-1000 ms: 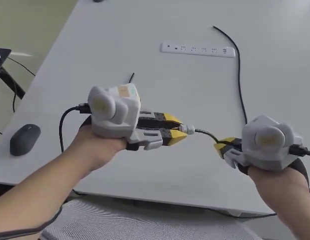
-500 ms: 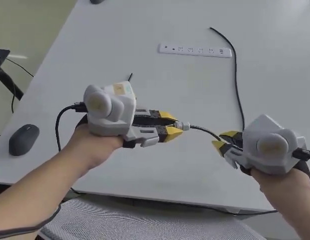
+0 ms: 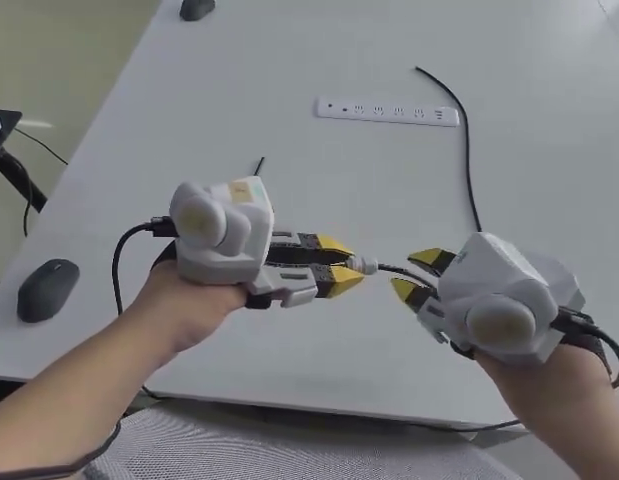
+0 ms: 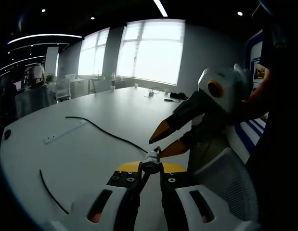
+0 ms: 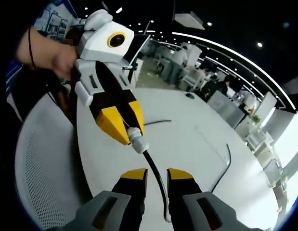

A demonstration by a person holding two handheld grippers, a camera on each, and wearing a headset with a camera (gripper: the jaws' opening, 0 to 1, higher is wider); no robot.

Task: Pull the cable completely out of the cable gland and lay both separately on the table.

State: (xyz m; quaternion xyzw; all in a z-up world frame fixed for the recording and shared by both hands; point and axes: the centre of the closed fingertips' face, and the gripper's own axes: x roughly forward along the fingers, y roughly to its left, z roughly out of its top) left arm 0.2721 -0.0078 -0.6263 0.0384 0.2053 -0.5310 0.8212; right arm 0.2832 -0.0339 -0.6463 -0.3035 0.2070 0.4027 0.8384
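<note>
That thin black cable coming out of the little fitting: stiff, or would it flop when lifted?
Probably floppy: the cable bends in a loose curve from the cable gland to the open right tongs. Likely very light, being so thin. Its smooth jacket may slip through a loose grip.

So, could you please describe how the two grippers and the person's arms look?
The left gripper and right gripper have rounded pale-grey housings, black fingers tipped yellow, and a black lead at each rear. A dark band circles the left wrist.
</note>
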